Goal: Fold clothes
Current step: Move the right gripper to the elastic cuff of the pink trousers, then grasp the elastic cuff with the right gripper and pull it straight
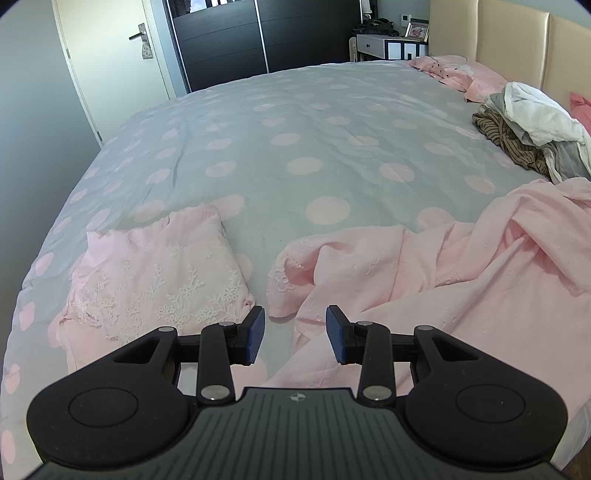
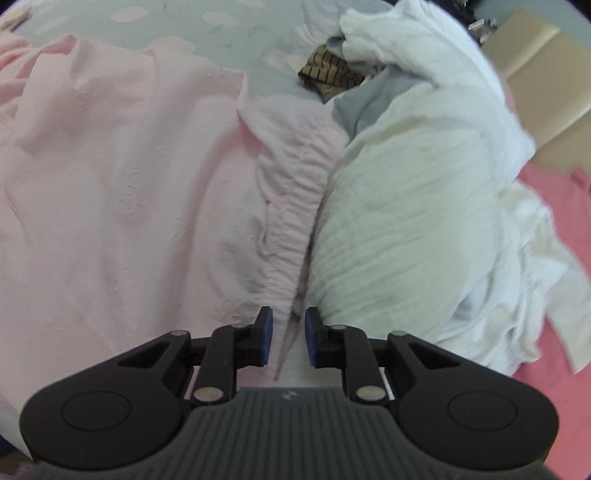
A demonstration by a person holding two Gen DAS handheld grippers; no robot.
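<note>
the left gripper [image 1: 294,334] fills the bottom of its view, its blue pads [image 1: 255,334] standing apart with nothing between them, poised over the bed [image 1: 280,110] just at the near hem of a loose pink garment [image 1: 461,280]. that garment lies crumpled and unfolded across the near right part of the grey cover with pink dots, one embroidered edge curling toward the middle. to the left of the gripper, just beside it, a folded pink lace piece [image 1: 159,273] sits flat and squared near the bed's edge. in the right wrist view the right gripper [image 2: 289,338] points down at the gathered waistband [image 2: 295,206] of the same pink garment [image 2: 110,184]; its pads sit narrowly apart on either side of the band's lower end, and a thin strip of cloth runs between them, though the pads do not visibly press on it. right of the waistband and touching it lies a rumpled white garment [image 2: 413,206], part of a pile with a grey piece [image 2: 365,103] and a brown striped piece [image 2: 328,75]. farther out in the left wrist view are pink pillows [image 1: 458,74] against a padded beige headboard [image 1: 517,40], a white bedside table [image 1: 384,46], a dark wardrobe [image 1: 266,33] and a white door [image 1: 114,55].
</note>
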